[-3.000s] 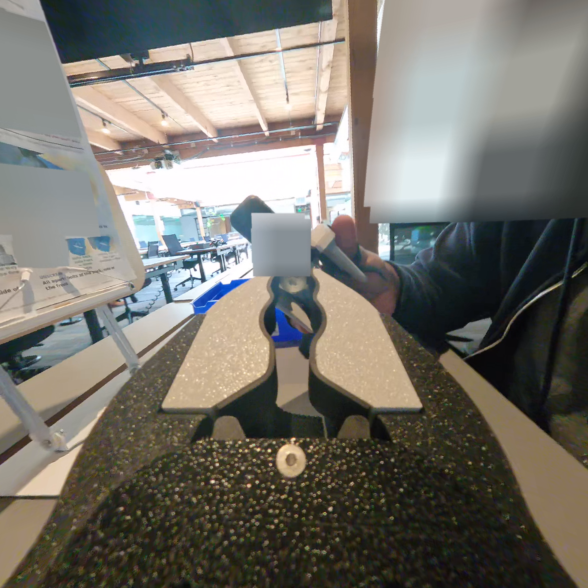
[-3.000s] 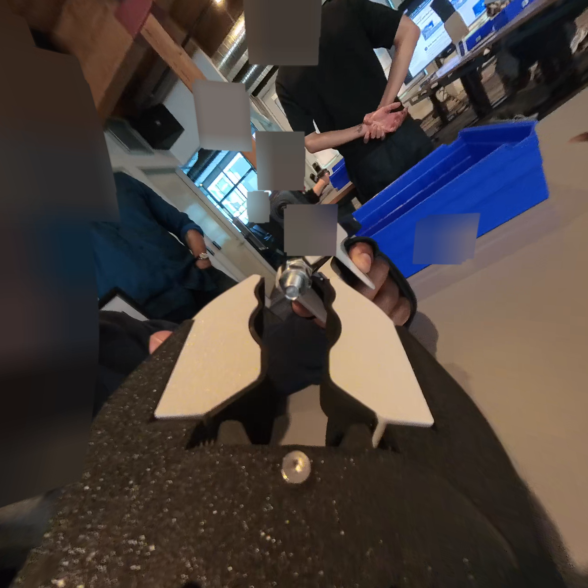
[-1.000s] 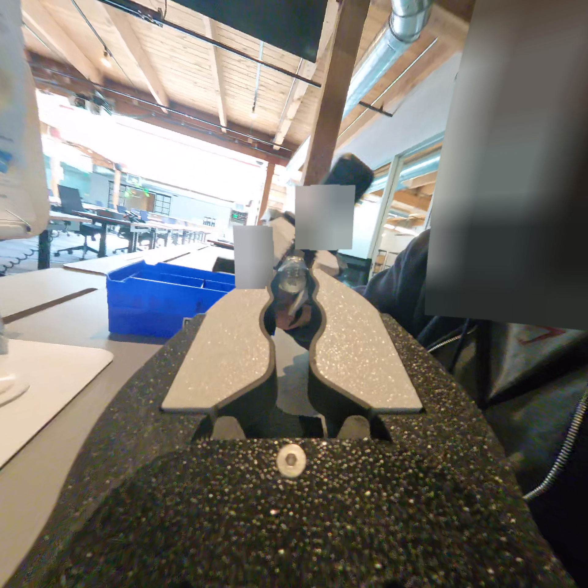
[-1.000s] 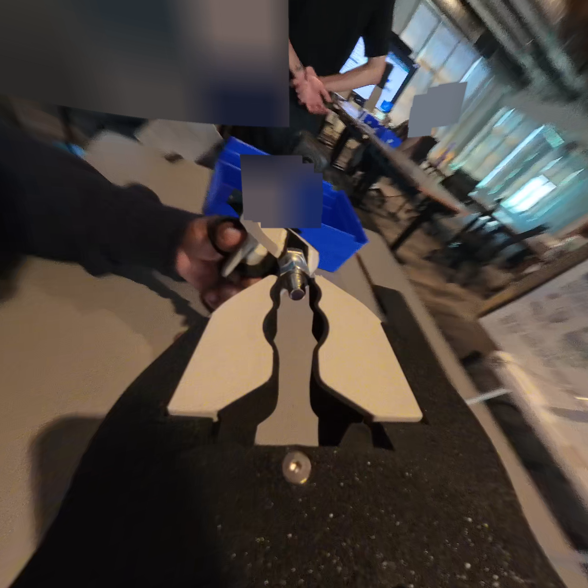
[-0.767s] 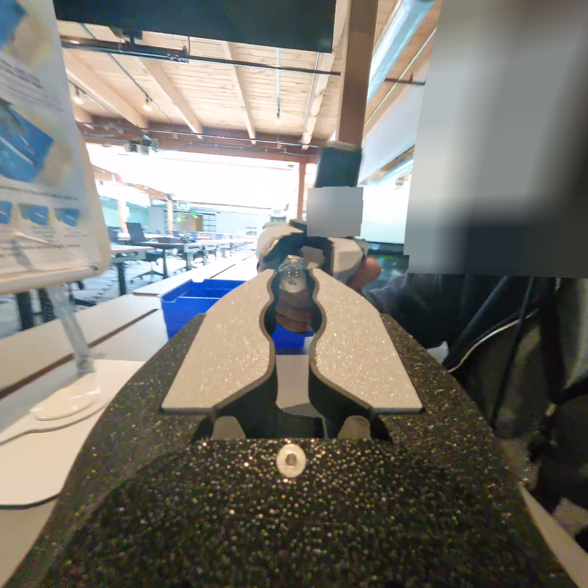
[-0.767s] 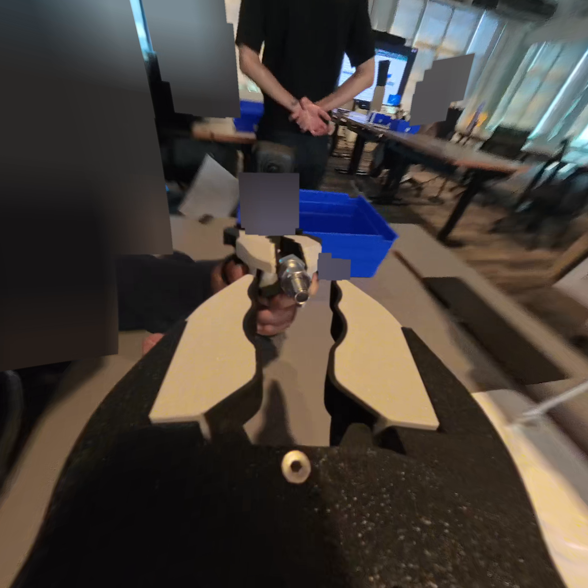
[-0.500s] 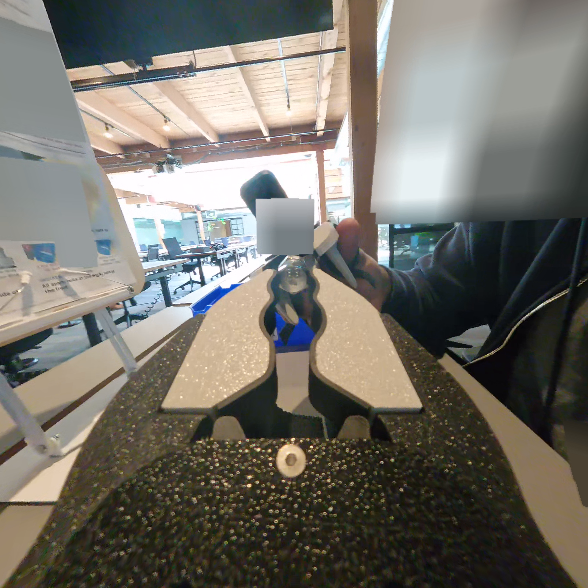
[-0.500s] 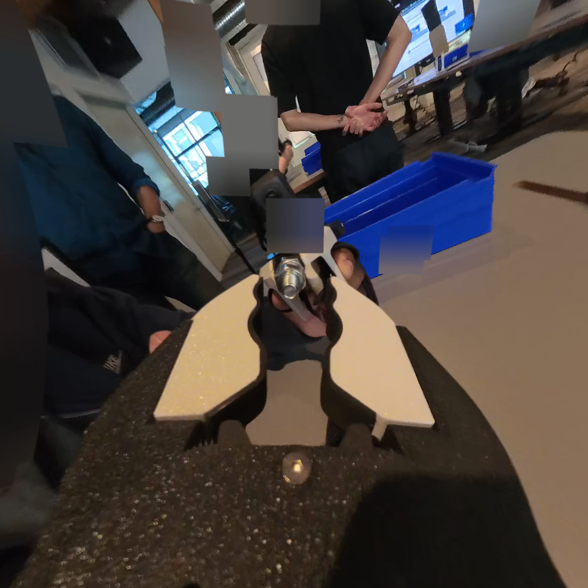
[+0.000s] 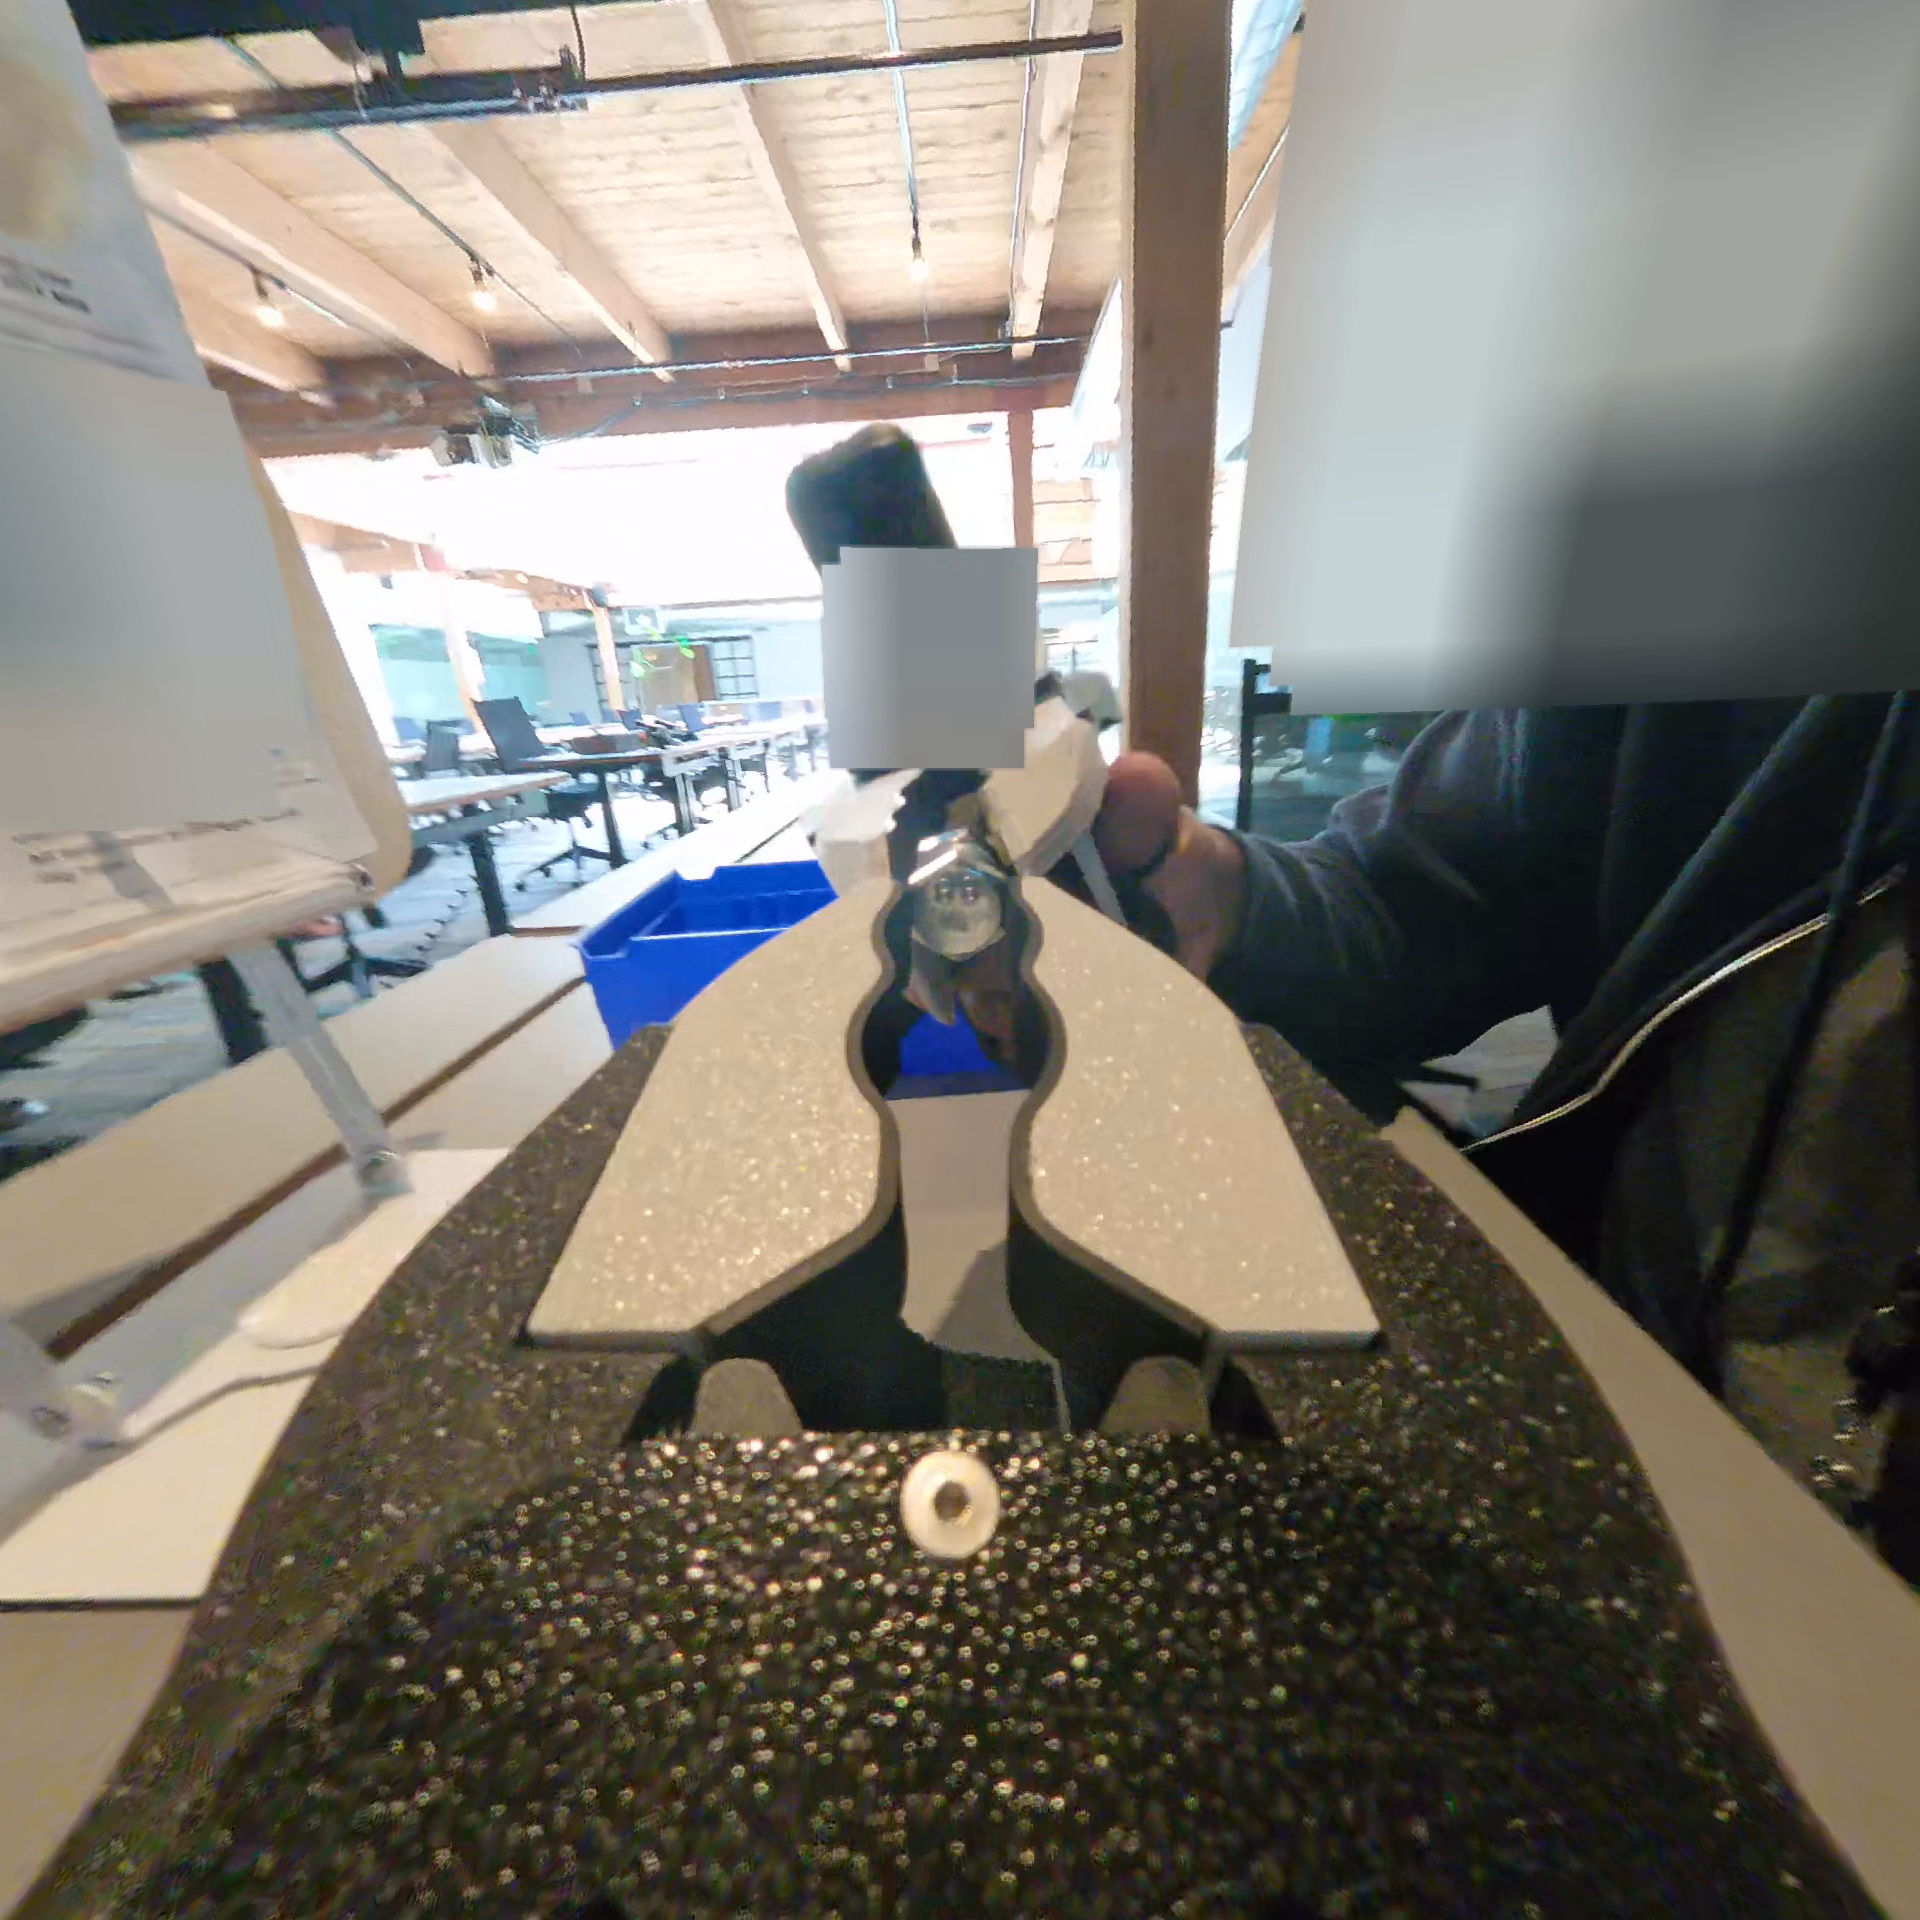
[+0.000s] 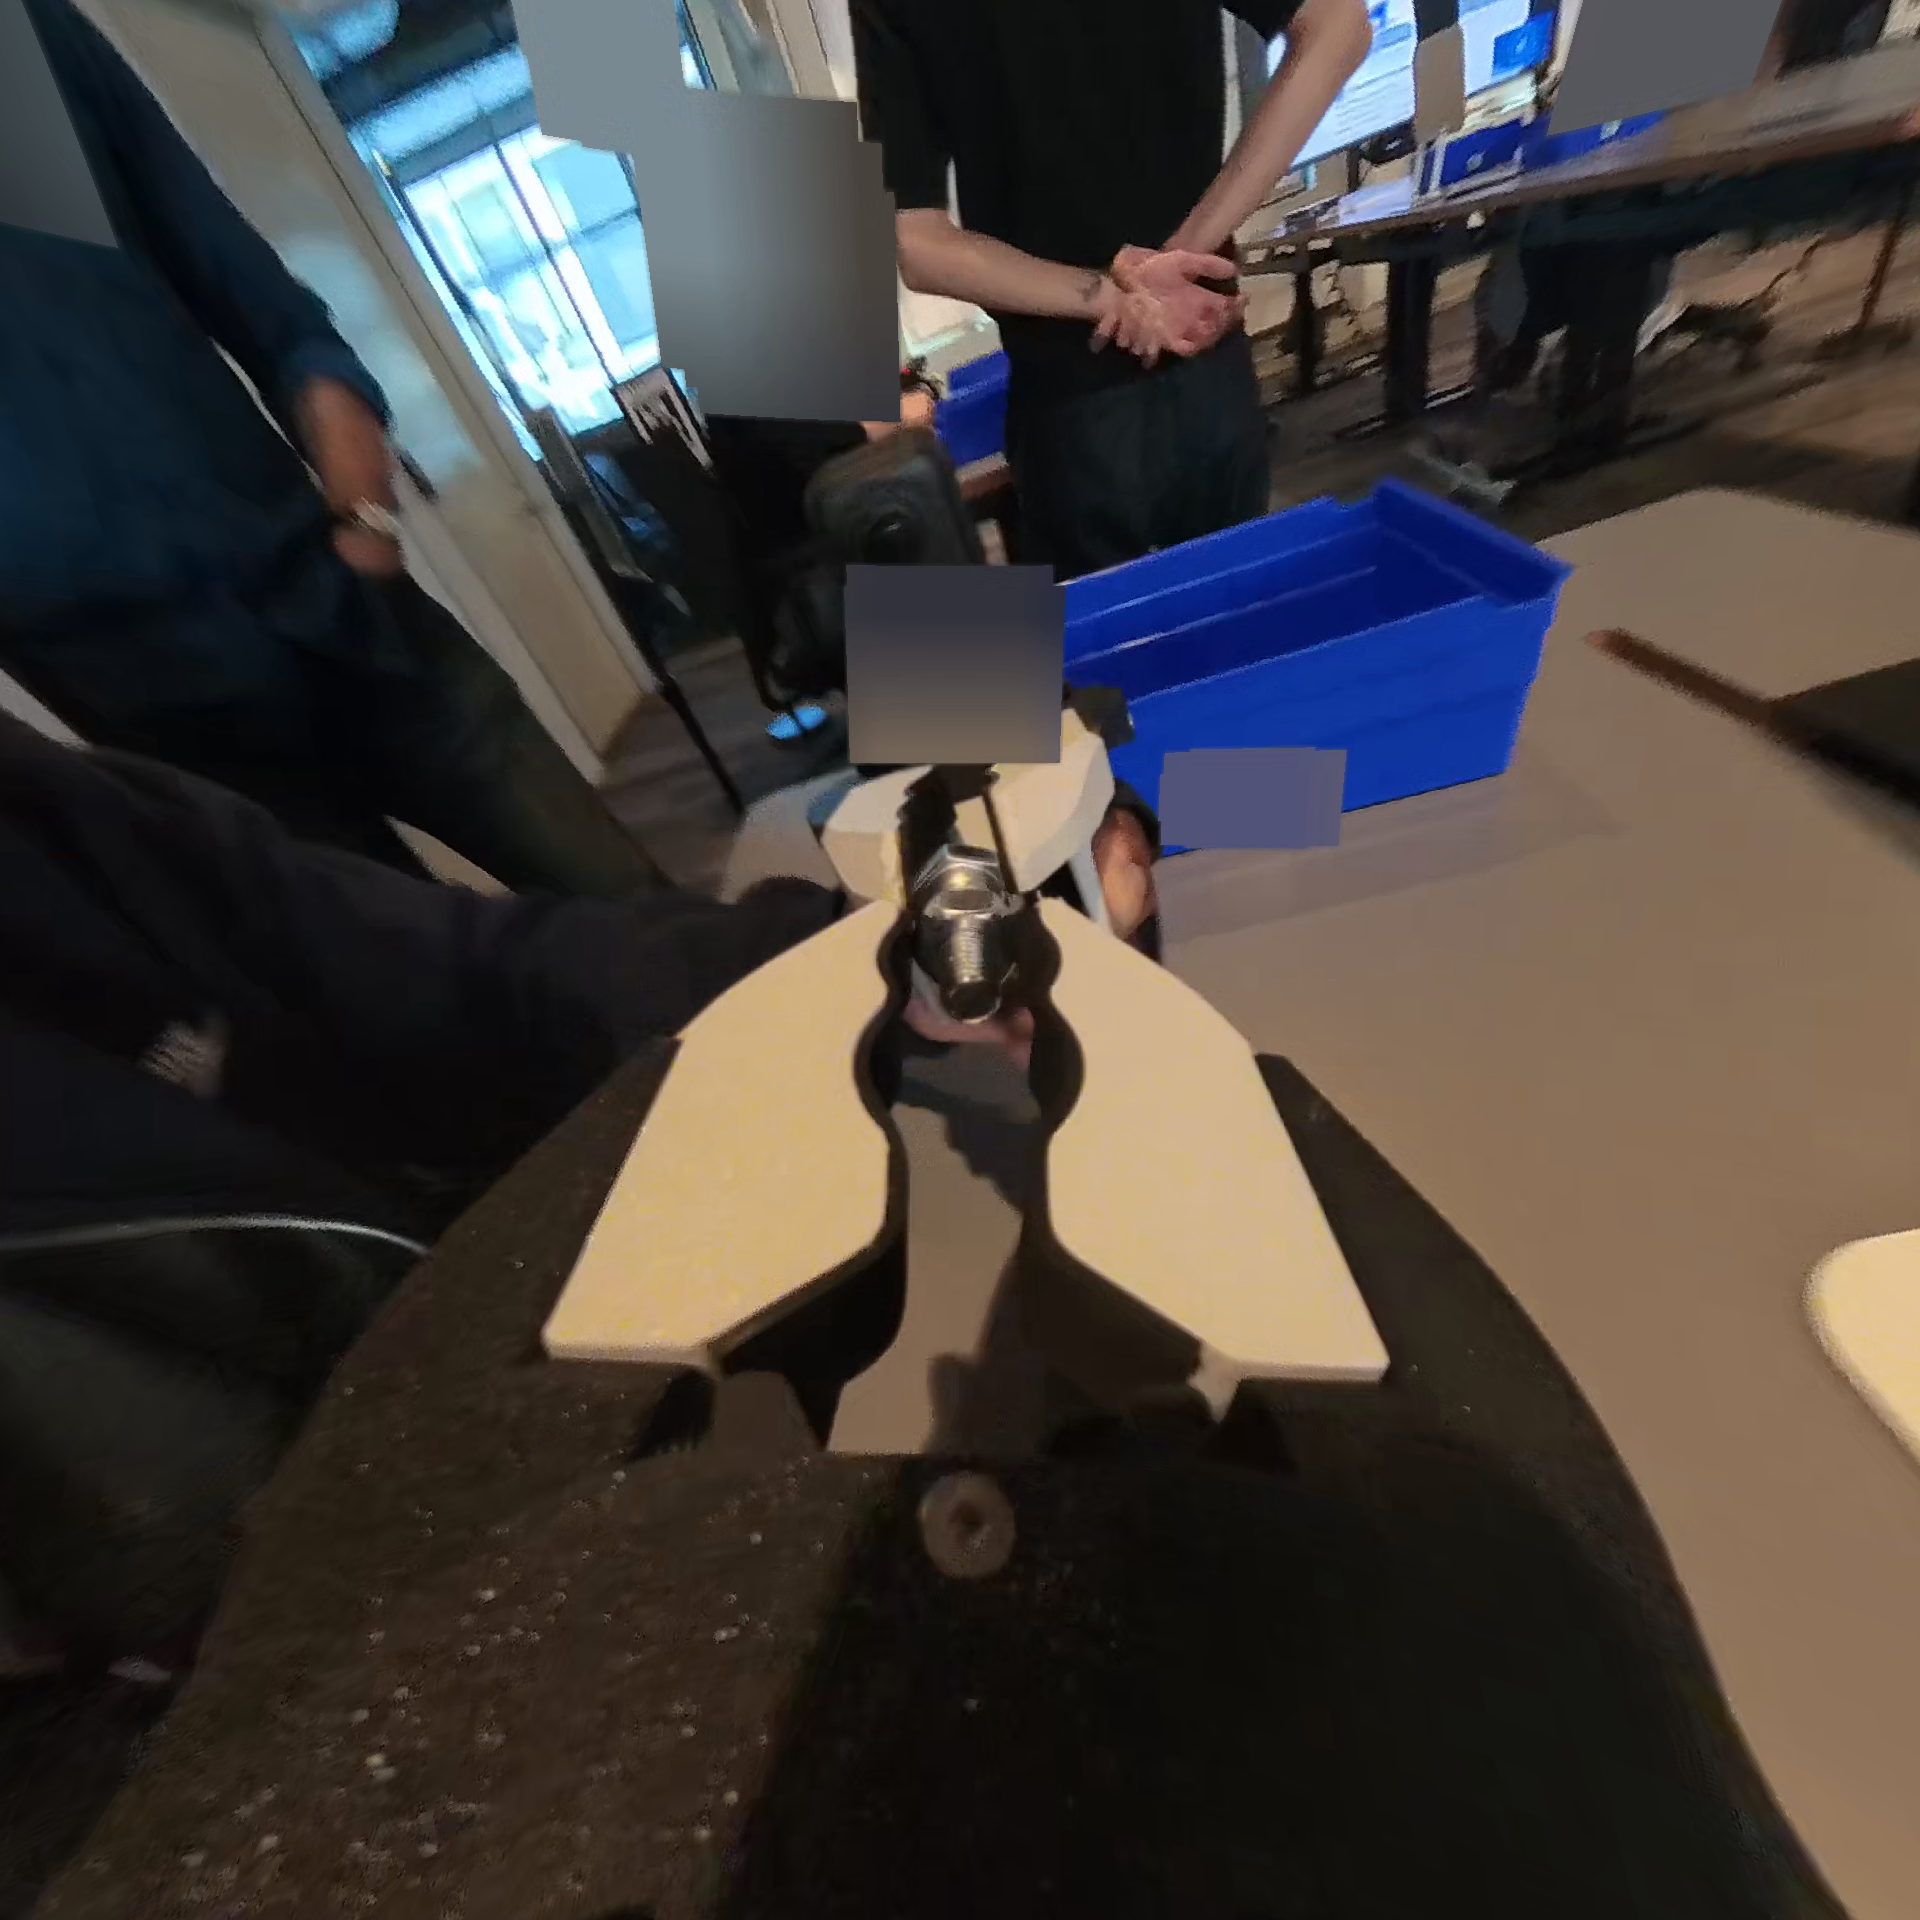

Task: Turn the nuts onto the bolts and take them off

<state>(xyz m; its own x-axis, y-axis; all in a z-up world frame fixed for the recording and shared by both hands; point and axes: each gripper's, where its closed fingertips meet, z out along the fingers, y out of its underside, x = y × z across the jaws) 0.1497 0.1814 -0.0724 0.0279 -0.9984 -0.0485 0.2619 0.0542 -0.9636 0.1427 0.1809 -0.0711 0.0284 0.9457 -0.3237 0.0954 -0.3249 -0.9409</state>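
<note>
- A wooden plank ceiling (image 9: pixel 644 208) with exposed beams ran overhead, small track lights (image 9: pixel 480 296) glowing along it.
- A timber post (image 9: pixel 1174 416) rose behind the pale worktop (image 10: pixel 1558 1039).
- Far off, rows of desks (image 9: pixel 582 758) and dark office chairs (image 9: pixel 520 727) stood in bright daylight.
- A blue plastic bin (image 10: pixel 1351 665) sat on the worktop.
- Tall glazed panels (image 10: pixel 499 239) let in light.
- Two people stood beyond, one in black (image 10: pixel 1091 208), one in dark blue (image 10: pixel 156 416).

Blue bin (image 10: pixel 1351 644) on the grey table (image 10: pixel 1507 1039), bystander in black (image 10: pixel 1091 208) behind, tilted sign stand (image 9: pixel 156 727) nearby.
</note>
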